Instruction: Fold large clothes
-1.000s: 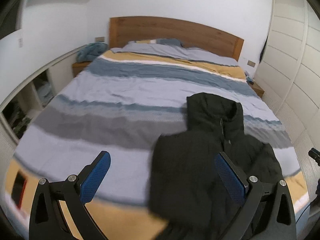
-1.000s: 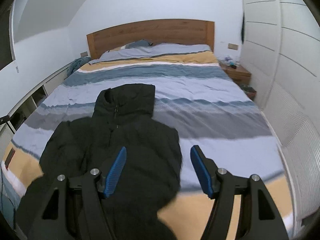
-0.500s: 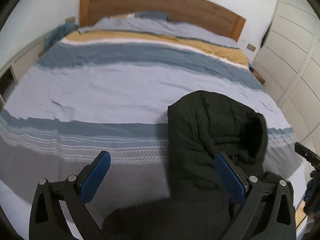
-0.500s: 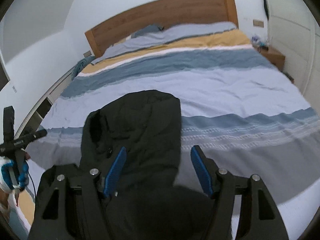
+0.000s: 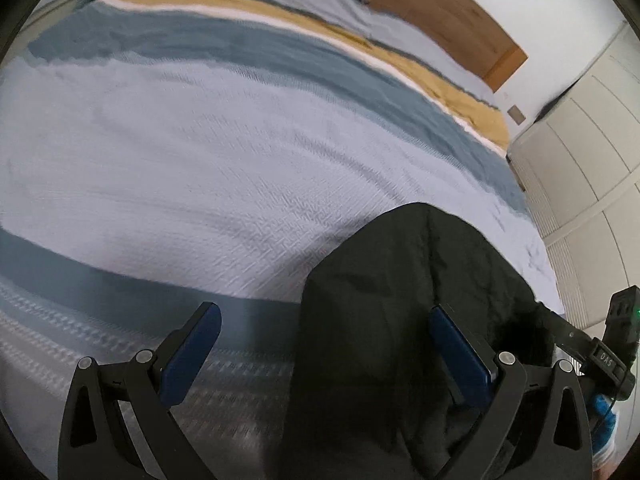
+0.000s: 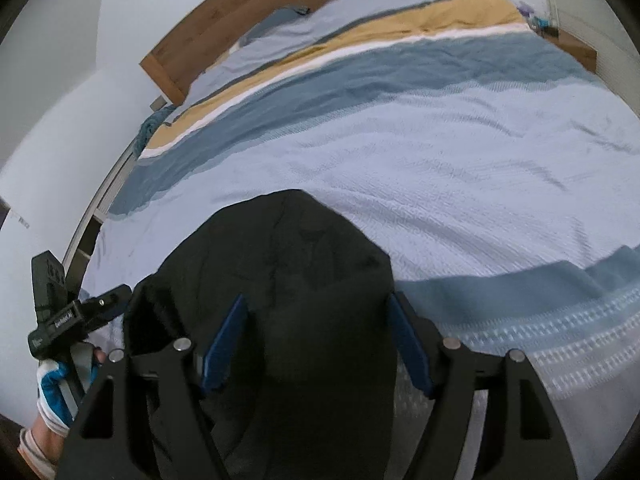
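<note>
the right gripper point(image 6: 316, 344) hangs over the hood of the black jacket point(image 6: 288, 264), jaws opening, pads gripping nothing. the left gripper point(image 5: 326, 354) is spread wide and empty over the hood's left edge. the jacket lies on the striped bedspread point(image 5: 224, 152).

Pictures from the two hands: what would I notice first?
A big black jacket lies on the near part of the bed, its hood pointing towards the wooden headboard. Under it spreads a striped blanket in blue, white and yellow. Both grippers hover with blue fingers apart; the right gripper is opening over the hood.
</note>
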A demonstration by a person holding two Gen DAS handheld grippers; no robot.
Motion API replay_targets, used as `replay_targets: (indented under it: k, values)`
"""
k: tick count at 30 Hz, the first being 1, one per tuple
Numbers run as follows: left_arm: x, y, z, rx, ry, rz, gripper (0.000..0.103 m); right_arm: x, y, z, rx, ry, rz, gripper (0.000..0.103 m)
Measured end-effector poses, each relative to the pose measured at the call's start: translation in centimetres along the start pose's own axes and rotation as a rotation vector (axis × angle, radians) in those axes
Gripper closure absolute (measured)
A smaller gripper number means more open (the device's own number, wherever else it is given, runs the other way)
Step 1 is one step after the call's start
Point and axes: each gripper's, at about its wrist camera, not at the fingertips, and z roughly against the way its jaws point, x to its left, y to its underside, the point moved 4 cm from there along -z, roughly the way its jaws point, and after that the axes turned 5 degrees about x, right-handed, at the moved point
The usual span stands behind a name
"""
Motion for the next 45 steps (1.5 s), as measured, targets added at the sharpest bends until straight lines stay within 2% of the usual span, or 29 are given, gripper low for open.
replay_targets:
  k: [3,5,6,7,8,9,10,12,15,21,25,29,33,37,40,45]
  values:
    - [0.3,-0.1,-1.8,0.027,0.025,0.041,0.001,-0.5,-0.6,-2.2,0.05,0.013,-0.008,0.032]
    - [0.6,-0.2,-2.8,0.047,0.028,0.072,0.007,-1.0,-0.9,-3.5,0.091,0.021,-0.025,0.032]
    - [0.6,-0.2,-3.1,0.058,0.039,0.083,0.02,-1.1,-1.1,-4.1,0.107,0.008,-0.037,0.032]
    - [0.5,-0.1,-3.6,0.079,0.049,0.095,0.037,-0.9,-1.1,-4.4,0.118,0.002,-0.041,0.033]
    - [0.5,-0.1,-3.8,0.093,0.052,0.1,0.047,-0.8,-1.1,-4.5,0.124,0.005,-0.037,0.035]
    - [0.4,0.0,-3.9,0.108,0.051,0.104,0.064,-0.5,-1.0,-4.6,0.135,0.006,-0.029,0.049]
    - [0.3,0.0,-3.8,0.112,0.041,0.103,0.074,-0.3,-0.9,-4.7,0.15,0.016,-0.02,0.057]
    - [0.0,0.2,-2.9,0.107,0.025,0.083,0.083,0.2,-0.8,-4.2,0.158,0.046,0.002,0.081]
    - [-0.7,0.7,-0.6,0.089,0.027,0.065,0.086,1.0,-0.6,-2.2,0.156,0.055,0.017,0.086]
    - [-2.4,3.5,5.0,0.065,0.021,0.014,0.087,3.9,1.2,3.3,0.153,0.042,0.07,0.086]
    - [-2.3,6.7,8.9,0.047,0.033,0.026,0.088,5.6,4.5,7.9,0.117,-0.009,0.087,0.086]
    - [-2.2,11.3,12.5,0.026,0.051,0.004,0.088,6.2,9.0,11.5,0.081,-0.048,0.11,0.086]
    - [-2.2,15.5,13.1,0.037,0.049,-0.033,0.088,5.1,13.1,12.9,0.079,-0.056,0.105,0.086]
    - [-1.1,19.8,12.3,0.065,0.044,-0.035,0.088,3.3,16.5,12.5,0.103,-0.04,0.086,0.086]
    - [-0.8,21.9,11.8,0.076,0.028,-0.065,0.088,2.4,18.6,11.8,0.12,-0.023,0.084,0.086]
    - [-1.2,23.8,11.9,0.08,-0.014,-0.145,0.089,1.6,21.3,11.6,0.133,-0.003,0.106,0.086]
